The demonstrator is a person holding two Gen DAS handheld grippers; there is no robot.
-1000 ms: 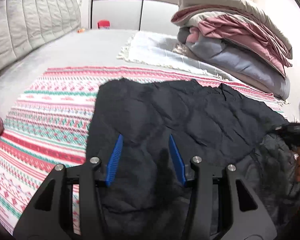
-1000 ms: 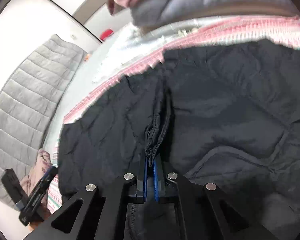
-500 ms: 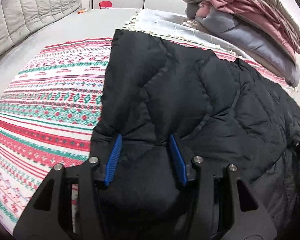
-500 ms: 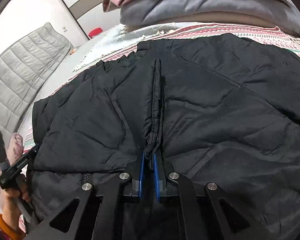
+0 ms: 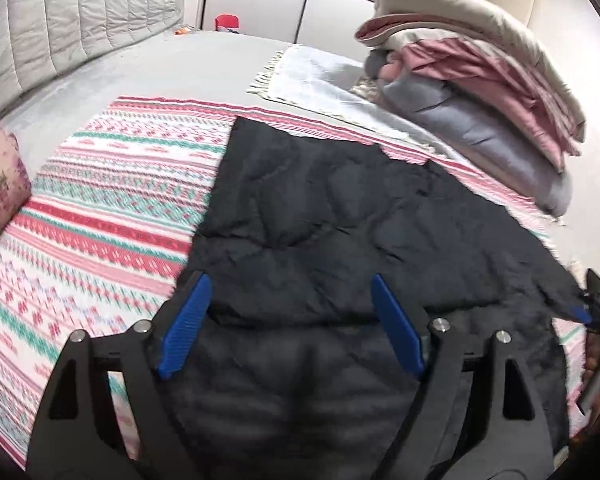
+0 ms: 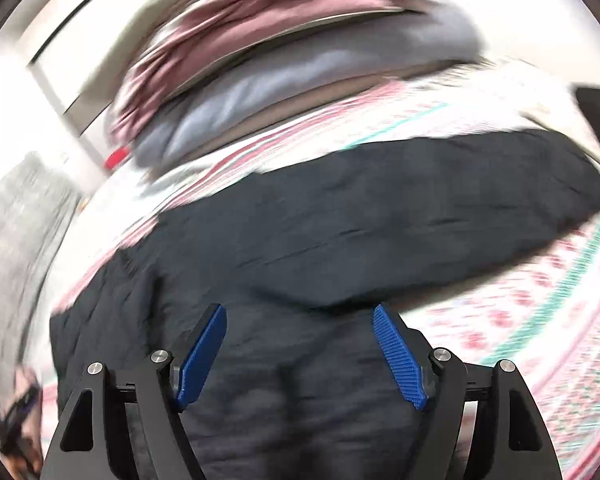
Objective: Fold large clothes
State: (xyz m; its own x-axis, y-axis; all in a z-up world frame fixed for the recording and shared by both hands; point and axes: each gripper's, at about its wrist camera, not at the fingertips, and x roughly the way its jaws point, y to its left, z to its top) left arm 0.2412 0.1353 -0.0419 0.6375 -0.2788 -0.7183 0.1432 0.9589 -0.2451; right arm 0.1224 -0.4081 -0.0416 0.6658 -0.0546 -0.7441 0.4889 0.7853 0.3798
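Right wrist: right gripper [image 6: 300,354] has released the jacket [image 6: 340,232]; left gripper [image 5: 290,320] stays spread.

Jacket [image 5: 340,232] on blanket [image 5: 112,208], bedding stack [image 5: 480,80] behind

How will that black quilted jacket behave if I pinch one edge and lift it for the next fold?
The black quilted jacket will probably drape and sag rather than hold shape: it lies creased and folded over itself on the striped blanket. Its puffy quilting suggests bulk without much weight. The smooth shell may slip, so the open left gripper should bite deep.
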